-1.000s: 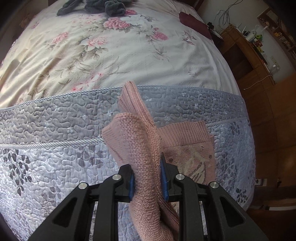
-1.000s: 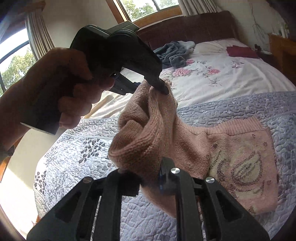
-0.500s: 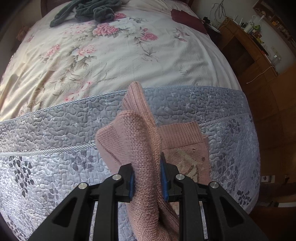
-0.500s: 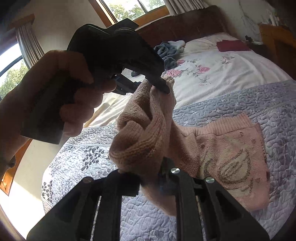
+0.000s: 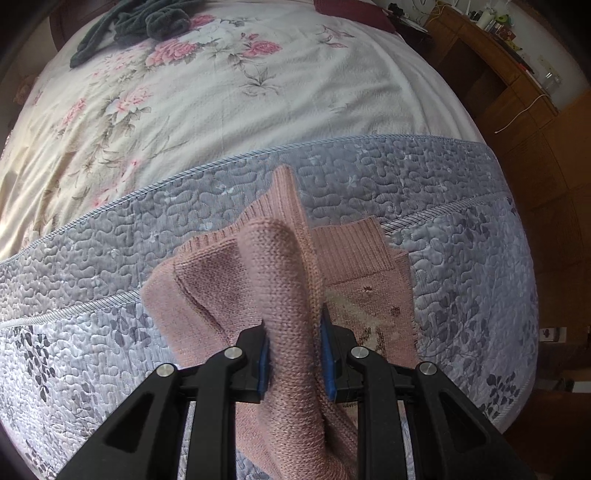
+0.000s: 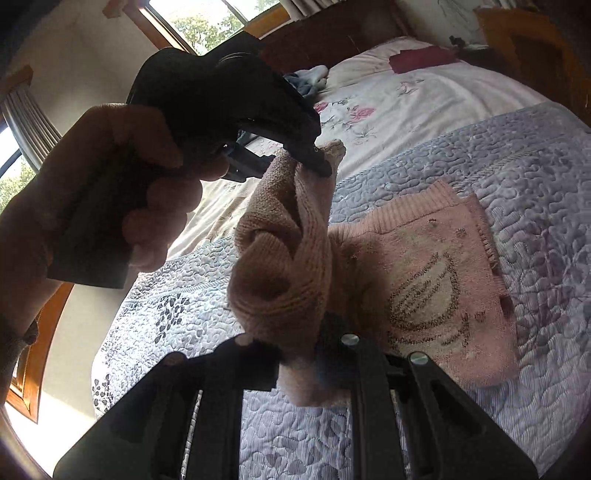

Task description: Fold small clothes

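The left tool (image 5: pixel 293 354) pinches a raised fold of the pink knitted sweater (image 5: pixel 280 266); the right tool (image 6: pixel 301 363) grips the same bunched knit lower down. The sweater's patterned body (image 6: pixel 424 284) lies flat on the grey quilted bedspread (image 5: pixel 461 258). Beyond the sweater spreads one cream floral sheet (image 5: pixel 221 103), then one dark grey-green garment heap (image 5: pixel 147 18) and one maroon cloth (image 5: pixel 351 9). Wooden furniture (image 5: pixel 509 74) stands beside the bed.
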### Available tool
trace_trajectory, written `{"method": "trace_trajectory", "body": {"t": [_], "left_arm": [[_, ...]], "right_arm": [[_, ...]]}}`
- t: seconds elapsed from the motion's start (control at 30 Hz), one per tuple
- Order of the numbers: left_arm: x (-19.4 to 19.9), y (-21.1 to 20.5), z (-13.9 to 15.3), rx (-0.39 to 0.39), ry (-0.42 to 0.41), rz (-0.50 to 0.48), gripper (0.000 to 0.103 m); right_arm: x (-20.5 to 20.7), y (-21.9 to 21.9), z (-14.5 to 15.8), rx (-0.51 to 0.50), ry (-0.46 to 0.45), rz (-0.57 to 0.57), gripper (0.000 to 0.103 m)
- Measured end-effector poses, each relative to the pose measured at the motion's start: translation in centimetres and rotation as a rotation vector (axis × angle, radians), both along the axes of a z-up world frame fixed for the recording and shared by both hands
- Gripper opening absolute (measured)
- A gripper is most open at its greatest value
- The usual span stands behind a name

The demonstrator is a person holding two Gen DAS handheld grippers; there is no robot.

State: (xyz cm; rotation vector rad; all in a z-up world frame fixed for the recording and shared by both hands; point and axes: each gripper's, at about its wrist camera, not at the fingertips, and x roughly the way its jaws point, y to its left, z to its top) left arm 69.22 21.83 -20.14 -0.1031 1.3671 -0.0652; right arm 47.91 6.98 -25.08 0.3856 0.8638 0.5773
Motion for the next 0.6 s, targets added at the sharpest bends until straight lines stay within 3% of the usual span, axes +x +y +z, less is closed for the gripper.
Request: {"method": "trace_trajectory", "body": {"t": [0.23, 0.6], "left_arm": [[0.7, -3.2, -2.7, 0.039, 0.022, -0.034, 0.022], [1.1, -7.2, -4.5, 0.101, 0.016, -0.07, 0.022]], "right_arm": [[0.2, -2.7, -2.4, 0.023, 0.06, -0.042, 0.011], [1.1, -5.0, -4.1, -0.006, 0.109, -0.063, 0.011]]}}
